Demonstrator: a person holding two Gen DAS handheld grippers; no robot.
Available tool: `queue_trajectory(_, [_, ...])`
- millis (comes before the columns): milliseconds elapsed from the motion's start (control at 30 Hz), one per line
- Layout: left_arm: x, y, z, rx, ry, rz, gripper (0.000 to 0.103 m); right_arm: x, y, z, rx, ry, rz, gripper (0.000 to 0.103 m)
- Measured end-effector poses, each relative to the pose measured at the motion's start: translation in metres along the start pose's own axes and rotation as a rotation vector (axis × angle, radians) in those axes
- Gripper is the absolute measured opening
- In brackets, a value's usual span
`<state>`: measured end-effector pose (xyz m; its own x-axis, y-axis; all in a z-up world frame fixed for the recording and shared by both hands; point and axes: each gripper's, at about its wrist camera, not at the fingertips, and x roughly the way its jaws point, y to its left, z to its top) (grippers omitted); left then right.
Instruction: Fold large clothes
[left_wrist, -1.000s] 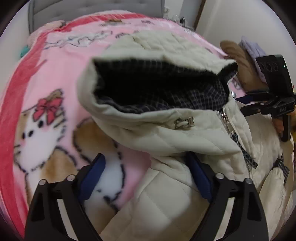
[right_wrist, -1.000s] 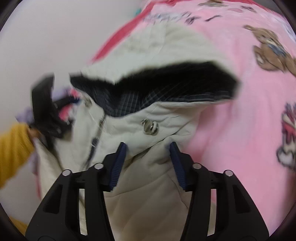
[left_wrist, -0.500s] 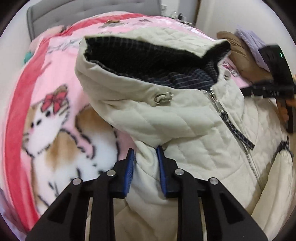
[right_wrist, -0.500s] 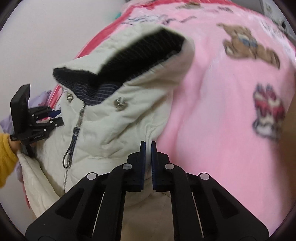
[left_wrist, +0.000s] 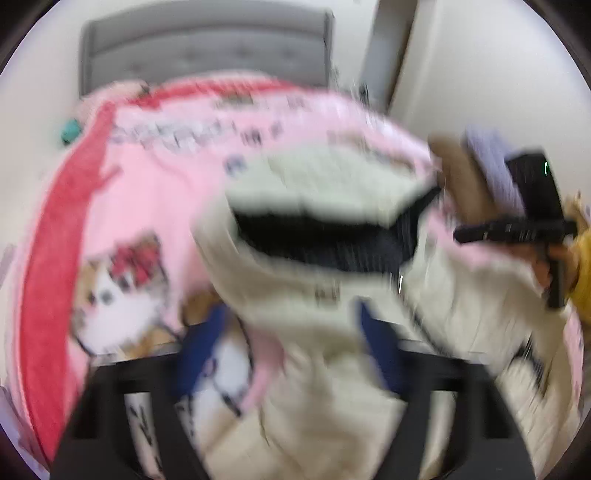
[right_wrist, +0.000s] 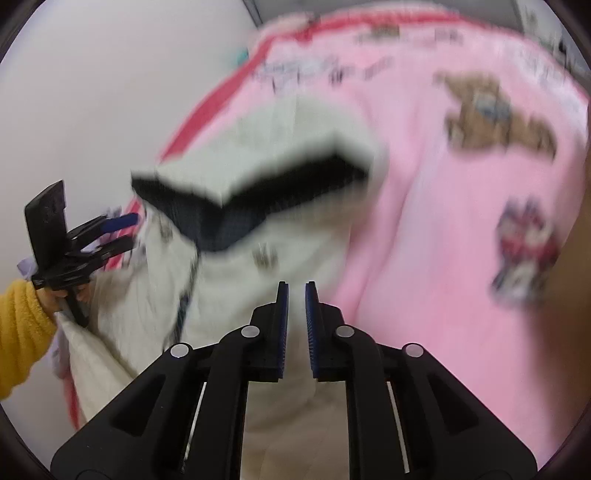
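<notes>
A cream quilted hooded jacket (left_wrist: 325, 280) with dark checked lining lies on a pink cartoon blanket (left_wrist: 155, 192). It also shows in the right wrist view (right_wrist: 295, 229). Both views are motion-blurred. My left gripper (left_wrist: 291, 332) is open, its blue pads spread either side of the jacket's shoulder fabric. My right gripper (right_wrist: 296, 295) has its pads close together with a narrow gap, jacket fabric between them at the shoulder. The right gripper shows at the right of the left wrist view (left_wrist: 480, 232), and the left gripper at the left of the right wrist view (right_wrist: 125, 232).
A grey upholstered headboard (left_wrist: 207, 48) stands at the far end of the bed. White walls flank the bed. A brown and lilac soft heap (left_wrist: 472, 162) lies by the right edge. The blanket has a red border (left_wrist: 55, 266).
My left gripper has opened wide and let go of the shoulder fabric. My right gripper's pads have parted slightly. Both views have shifted and blurred; the hood now sits flatter on the blanket.
</notes>
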<state>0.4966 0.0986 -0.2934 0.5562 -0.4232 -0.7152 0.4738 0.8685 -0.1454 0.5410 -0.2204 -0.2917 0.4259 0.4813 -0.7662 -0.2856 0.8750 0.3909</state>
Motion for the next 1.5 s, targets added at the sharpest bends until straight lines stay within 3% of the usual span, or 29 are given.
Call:
queue_trajectory(133, [-0.007,0.027,0.038,-0.107,-0.057,-0.035,0.091,-0.021,0.000,0.040,-0.035,-0.103,0.015,0.042])
queue_trajectory(233, [0.009,0.042,0.070,-0.134,-0.069,0.008,0.094,-0.012,-0.001,0.083,-0.040,-0.106,0.003,0.052])
queue_trajectory(433, [0.082,0.070,0.100,-0.171,0.151,0.081,0.095,0.043,-0.007,0.141,-0.096,0.028,-0.161,0.055])
queue_trajectory(533, [0.106,0.064,0.094,-0.111,0.195,0.110,0.095,0.076,-0.014,0.146,-0.070,0.127,-0.158,0.058])
queue_trajectory(667, [0.126,0.043,0.084,-0.014,0.227,0.060,0.095,0.107,-0.016,0.141,-0.068,0.173,-0.137,0.058])
queue_trajectory(700, [0.130,0.039,0.085,-0.002,0.233,0.057,0.093,0.112,-0.016,0.139,-0.062,0.175,-0.134,0.058])
queue_trajectory(767, [0.134,0.034,0.085,0.011,0.248,0.037,0.072,0.117,-0.013,0.136,-0.068,0.161,-0.130,0.048])
queue_trajectory(833, [0.142,0.026,0.083,0.056,0.281,0.055,0.063,0.123,-0.009,0.130,-0.103,0.160,-0.145,0.038])
queue_trajectory(933, [0.145,0.015,0.084,0.121,0.286,0.059,0.043,0.128,-0.008,0.126,-0.082,0.170,-0.149,0.024])
queue_trajectory(1067, [0.141,0.003,0.083,0.186,0.276,0.107,0.025,0.120,-0.001,0.127,-0.083,0.144,-0.145,0.014])
queue_trajectory(1167, [0.125,0.002,0.087,0.169,0.237,0.109,0.020,0.098,0.008,0.133,-0.084,0.079,-0.112,0.010])
queue_trajectory(1267, [0.095,0.004,0.087,0.086,0.188,0.047,0.019,0.063,0.021,0.130,-0.097,-0.003,-0.019,0.009])
queue_trajectory(1400, [0.040,-0.007,0.072,0.119,0.104,-0.017,0.019,0.012,0.042,0.106,-0.131,-0.059,0.050,0.008])
queue_trajectory(1500, [0.002,-0.012,0.061,0.090,0.056,-0.061,0.019,-0.025,0.060,0.077,-0.132,-0.135,0.074,0.008])
